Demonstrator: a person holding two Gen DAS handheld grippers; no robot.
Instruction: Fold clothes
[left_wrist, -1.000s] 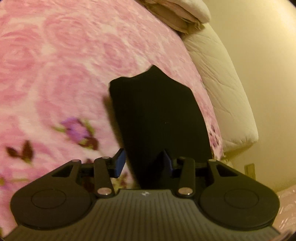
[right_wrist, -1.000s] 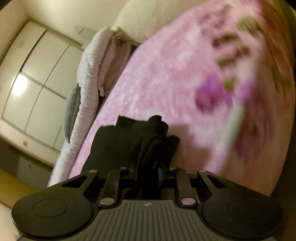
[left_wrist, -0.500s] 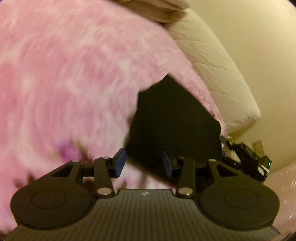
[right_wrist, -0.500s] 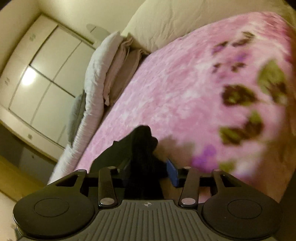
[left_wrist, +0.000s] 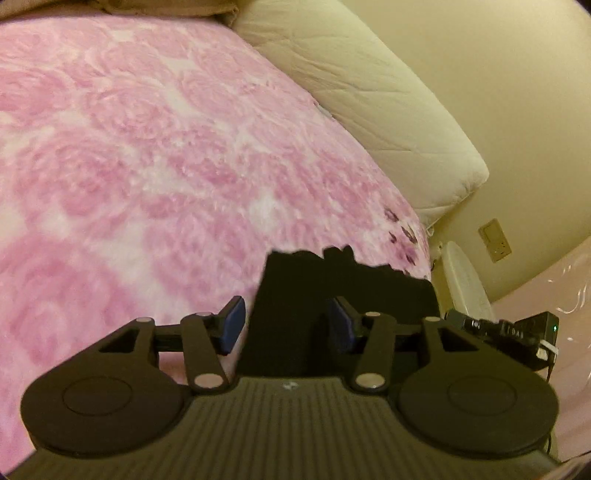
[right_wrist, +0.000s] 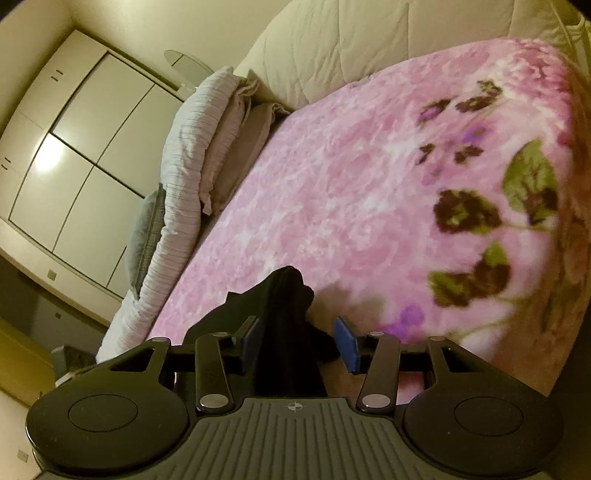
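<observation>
A black garment (left_wrist: 332, 280) lies folded on the pink floral blanket (left_wrist: 166, 166), near its right edge. My left gripper (left_wrist: 286, 326) hovers low over the garment's near end. Its jaws are opening, the cloth lies between them, and the left pad (left_wrist: 232, 325) stands clear of it. In the right wrist view the same black garment (right_wrist: 284, 295) is bunched into a ridge. It runs between the jaws of my right gripper (right_wrist: 301, 339), which are opening. The right pad (right_wrist: 347, 343) is apart from the cloth, and the left pad sits close beside it.
A cream quilted duvet (left_wrist: 369, 92) is piled along the bed's far side. Pillows (right_wrist: 199, 155) are stacked at the bed's head, with a white wardrobe (right_wrist: 74, 147) behind. A black device with a green light (left_wrist: 509, 332) shows at the right, below a wall socket (left_wrist: 495, 240).
The right jaws, shut on the black cloth a second ago, now stand apart. The left gripper has swung across the bed and rolled; the garment now sits lower and smaller, and its jaws are wider.
</observation>
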